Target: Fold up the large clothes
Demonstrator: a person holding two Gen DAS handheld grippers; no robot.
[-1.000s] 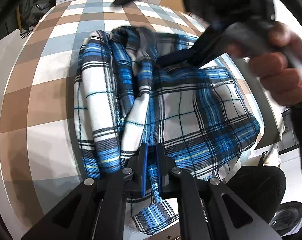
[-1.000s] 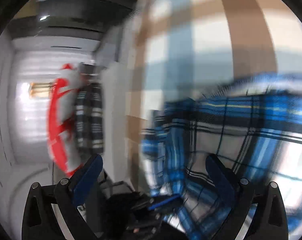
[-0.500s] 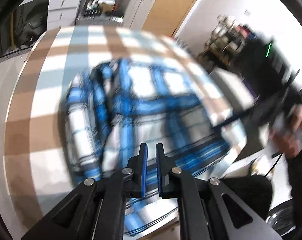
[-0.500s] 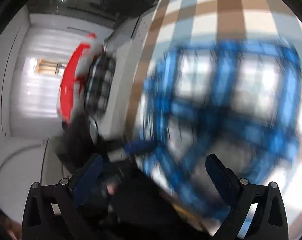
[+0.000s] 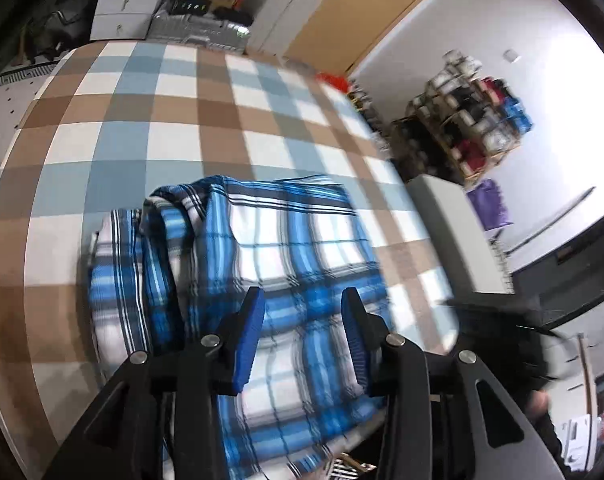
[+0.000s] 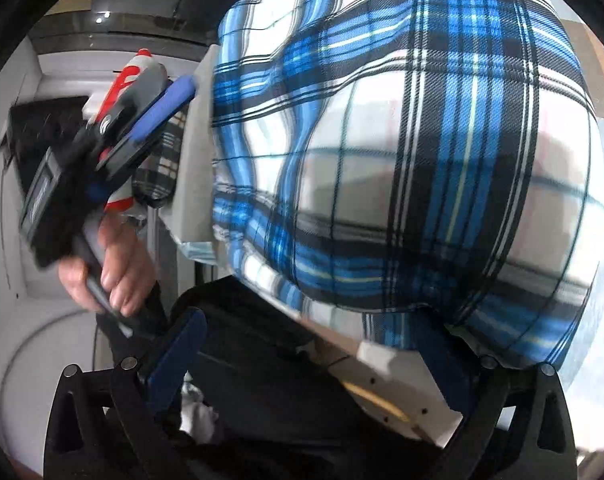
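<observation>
Left gripper point(image 5: 302, 332): black angular linkage arms, silver pivot screws, ribbed blue pads point(image 5: 249, 344). Right gripper point(image 6: 310, 360) same build. Left hand point(image 6: 110, 256) bare skin, black sleeve at wrist

Bright room, strong fisheye, patchy motion blur.
White glare washes out the wall point(image 5: 574, 92) at upper right of the left view; the plaid shirt point(image 5: 298, 264) smears near the lens. In the right view the shirt is sharper, the hand point(image 6: 110, 264) blurred; black vignette rings both.
</observation>
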